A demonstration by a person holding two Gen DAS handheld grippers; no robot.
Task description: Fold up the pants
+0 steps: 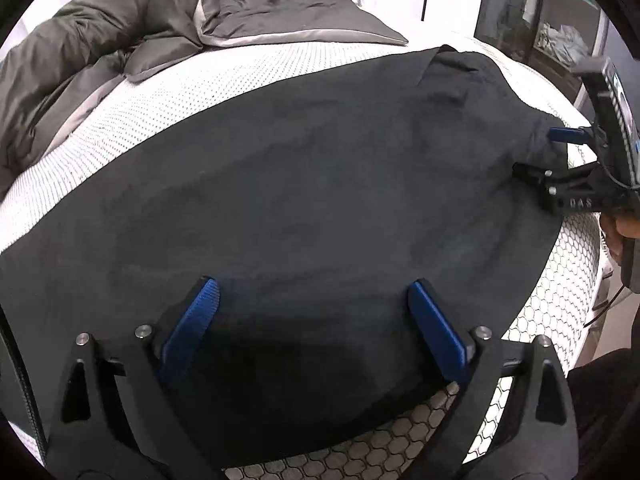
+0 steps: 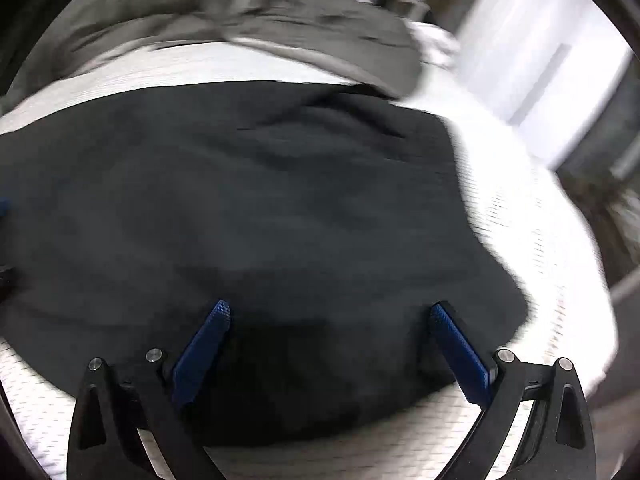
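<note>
Clearly we have no containers in view, only the dark pants [image 1: 300,184] spread flat across the bed [image 1: 132,104], filling the middle of both wrist views. Our left hand-held gripper [image 1: 314,320] sits at the bottom of its frame with its blue pads [image 1: 192,324] wide apart over the cloth, nothing pinched between them. Our right hand-held gripper [image 2: 330,340] also stands with its jaws apart above the fabric in its own blurred view; in the left view it shows at the right edge [image 1: 540,156], at the pants' far end, and whether a pad touches the cloth there we cannot tell. The pants' near edge runs just above the honeycomb-patterned side of the mattress [image 1: 400,432] at the bottom of the frame, and white bed surface lies bare beyond their upper edge. A grey duvet [image 1: 100,40] is bunched in the upper left, apart from the pants, and a grey pillow [image 1: 288,12] lies at top centre.
</note>
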